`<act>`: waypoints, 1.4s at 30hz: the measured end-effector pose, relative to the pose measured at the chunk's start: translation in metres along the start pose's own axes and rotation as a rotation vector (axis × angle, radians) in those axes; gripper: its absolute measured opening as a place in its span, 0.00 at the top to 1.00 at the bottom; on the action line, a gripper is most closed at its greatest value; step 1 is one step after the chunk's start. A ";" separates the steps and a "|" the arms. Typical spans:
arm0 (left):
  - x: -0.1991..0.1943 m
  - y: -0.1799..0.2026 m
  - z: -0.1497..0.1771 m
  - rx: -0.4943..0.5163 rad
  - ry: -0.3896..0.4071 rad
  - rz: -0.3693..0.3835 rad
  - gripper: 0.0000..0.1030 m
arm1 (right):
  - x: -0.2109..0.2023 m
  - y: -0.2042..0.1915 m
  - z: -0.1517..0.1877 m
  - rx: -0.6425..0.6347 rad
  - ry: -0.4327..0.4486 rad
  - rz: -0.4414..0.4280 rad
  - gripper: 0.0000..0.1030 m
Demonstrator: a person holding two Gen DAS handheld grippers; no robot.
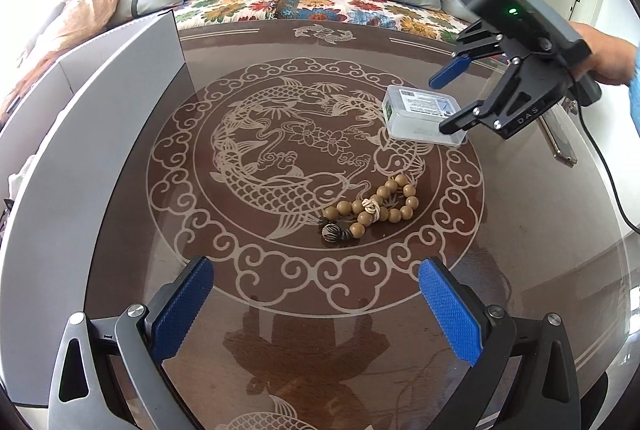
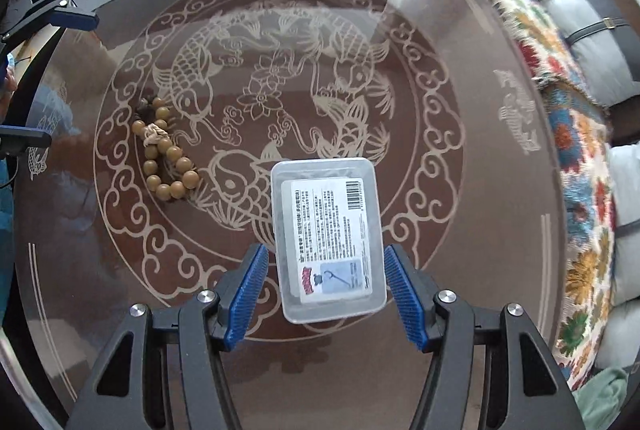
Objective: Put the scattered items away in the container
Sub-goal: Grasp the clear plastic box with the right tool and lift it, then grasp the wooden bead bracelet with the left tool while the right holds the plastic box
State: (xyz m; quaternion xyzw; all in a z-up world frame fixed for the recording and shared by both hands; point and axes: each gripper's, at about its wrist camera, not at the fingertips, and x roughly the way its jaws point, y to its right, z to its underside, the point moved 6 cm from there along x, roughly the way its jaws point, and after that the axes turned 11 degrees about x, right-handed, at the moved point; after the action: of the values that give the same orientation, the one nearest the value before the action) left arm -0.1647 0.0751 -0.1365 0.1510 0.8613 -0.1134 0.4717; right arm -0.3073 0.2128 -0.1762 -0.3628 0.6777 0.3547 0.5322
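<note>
**Right gripper straddles the plastic box; beads lie loose on the bench**

The right gripper is spread wide, its blue pads either side of the near end of a clear plastic box; small gaps show between each pad and the box wall, so nothing is pinched; the box lies flat on the bench, label up, over the lower fish of the carp pattern. From the left wrist view the same box sits toward the far right of the pattern, with the right gripper reaching in from the right, one finger beyond the box and one in front of it.

The left gripper is also spread, holding nothing, its pads hovering over the near scrolled border of the pattern; the bead bracelet lies ahead of it and slightly right, coiled on the glass, apart from the box; in the right wrist view the bracelet lies to the left of the box. A grey container stands along the left edge of the bench, its wall upright; a phone rests near the right edge; a bed with grey cushions and a floral cover lies beyond.
</note>
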 end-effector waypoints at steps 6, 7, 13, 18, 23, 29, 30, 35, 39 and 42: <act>0.003 -0.002 0.004 0.002 -0.012 0.005 0.00 | 0.017 0.005 -0.003 0.008 -0.014 -0.035 0.35; 0.003 -0.002 0.005 0.003 -0.015 0.006 0.00 | 0.020 0.006 -0.001 0.011 -0.026 -0.037 0.35; 0.006 0.000 0.004 0.017 -0.028 0.033 0.00 | 0.028 0.021 0.009 0.113 -0.092 -0.019 0.36; 0.012 0.004 0.003 0.068 -0.049 0.078 0.00 | 0.023 0.031 0.026 0.309 -0.053 0.006 0.37; 0.025 0.007 -0.017 0.221 -0.054 0.110 0.00 | 0.001 0.018 0.056 0.526 0.050 -0.043 0.37; 0.056 0.021 -0.047 0.431 -0.080 0.162 0.00 | -0.040 -0.019 0.105 0.764 0.250 -0.148 0.38; 0.061 0.024 -0.049 0.464 -0.088 0.164 0.00 | -0.047 -0.025 0.111 0.787 0.280 -0.159 0.38; 0.079 0.043 -0.042 0.608 -0.134 0.184 0.01 | -0.070 -0.050 0.136 0.878 0.369 -0.173 0.40; 0.078 0.055 -0.034 0.669 -0.152 0.245 0.21 | -0.070 -0.052 0.146 0.911 0.380 -0.184 0.40; 0.075 0.058 -0.034 0.656 -0.153 0.302 0.47 | -0.073 -0.052 0.149 0.919 0.395 -0.170 0.41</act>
State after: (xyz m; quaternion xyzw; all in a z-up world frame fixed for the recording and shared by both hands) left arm -0.2077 0.1517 -0.1849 0.4108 0.7092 -0.3236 0.4728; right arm -0.1803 0.3248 -0.1370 -0.2054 0.8196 -0.1000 0.5255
